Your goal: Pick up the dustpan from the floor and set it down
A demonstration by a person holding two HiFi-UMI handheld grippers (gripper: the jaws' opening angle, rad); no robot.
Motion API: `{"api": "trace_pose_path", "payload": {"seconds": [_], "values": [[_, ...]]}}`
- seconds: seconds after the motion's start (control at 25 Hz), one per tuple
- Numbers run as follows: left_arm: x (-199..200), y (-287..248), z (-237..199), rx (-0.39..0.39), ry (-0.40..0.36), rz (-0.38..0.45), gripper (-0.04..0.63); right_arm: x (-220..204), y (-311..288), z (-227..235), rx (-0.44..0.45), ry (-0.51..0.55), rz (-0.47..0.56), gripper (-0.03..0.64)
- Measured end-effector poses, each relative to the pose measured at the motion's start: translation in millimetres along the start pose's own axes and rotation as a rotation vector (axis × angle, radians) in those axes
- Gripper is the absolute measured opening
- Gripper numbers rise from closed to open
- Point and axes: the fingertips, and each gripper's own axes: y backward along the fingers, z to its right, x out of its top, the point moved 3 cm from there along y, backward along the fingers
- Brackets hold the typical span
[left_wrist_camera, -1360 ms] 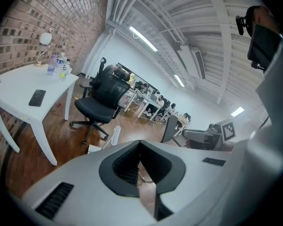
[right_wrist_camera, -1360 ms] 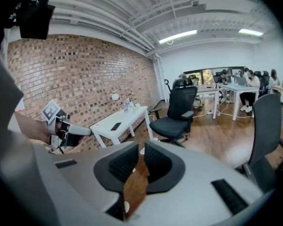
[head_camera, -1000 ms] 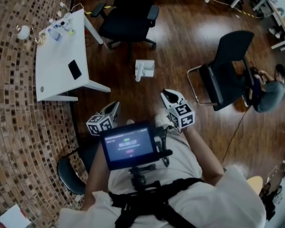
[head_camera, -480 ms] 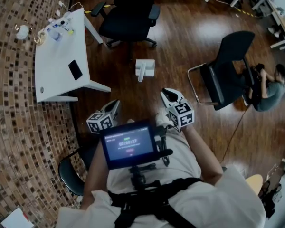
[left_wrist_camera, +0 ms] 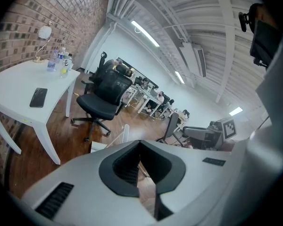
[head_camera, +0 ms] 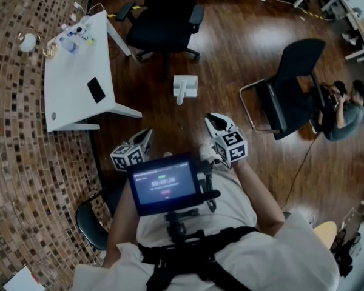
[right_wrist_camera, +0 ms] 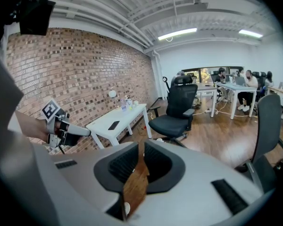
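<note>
Where the dustpan lies: the white dustpan (head_camera: 184, 86) is found flat on the dark wooden floor (head_camera: 230, 47), with its handle turned towards the person. It is untouched and well apart from both grippers.
Dustpan surroundings: it is set just in front of the black office chair (head_camera: 164, 23), between the white table (head_camera: 73, 102) and the metal-framed chair (head_camera: 285, 96).
Left gripper: the left gripper (head_camera: 147, 135) is held low before the person's body and tilted downward. Its jaws are pressed together at the tips, and nothing is pinched between them.
Right gripper: the right gripper (head_camera: 215, 123) is held level with the left and likewise tilted downward. Its jaw tips are drawn together, only floor is seen through the slit behind them, and nothing is gripped.
Table contents: a dark phone (head_camera: 95, 88) is laid flat near the middle. Small bottles (head_camera: 73, 40) and a white lamp (head_camera: 29, 41) are grouped at the far end by the brick wall (head_camera: 18, 162).
Chest rig: a lit screen (head_camera: 164, 183) is carried below and between the two grippers.
Background: a seated person (head_camera: 343, 117) is noted at the right edge, beyond the metal-framed chair.
</note>
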Motion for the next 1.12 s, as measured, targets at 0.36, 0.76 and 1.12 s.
{"api": "trace_pose_path", "payload": {"seconds": [0.36, 0.76, 1.12], "values": [[-1.4, -3.7, 0.1, -0.002, -0.004, -0.015, 0.002, -5.9, -1.5, 1.8, -0.011, 0.012, -0.017, 0.049], [0.5, -6.7, 1.0, -0.012, -0.016, -0.028, 0.002, -6.7, -1.3, 0.1, -0.010, 0.028, -0.035, 0.049], [0.6, -8.4, 0.9, -0.011, -0.038, -0.047, 0.002, -6.7, -0.8, -3.3, -0.008, 0.053, -0.041, 0.049]]}}
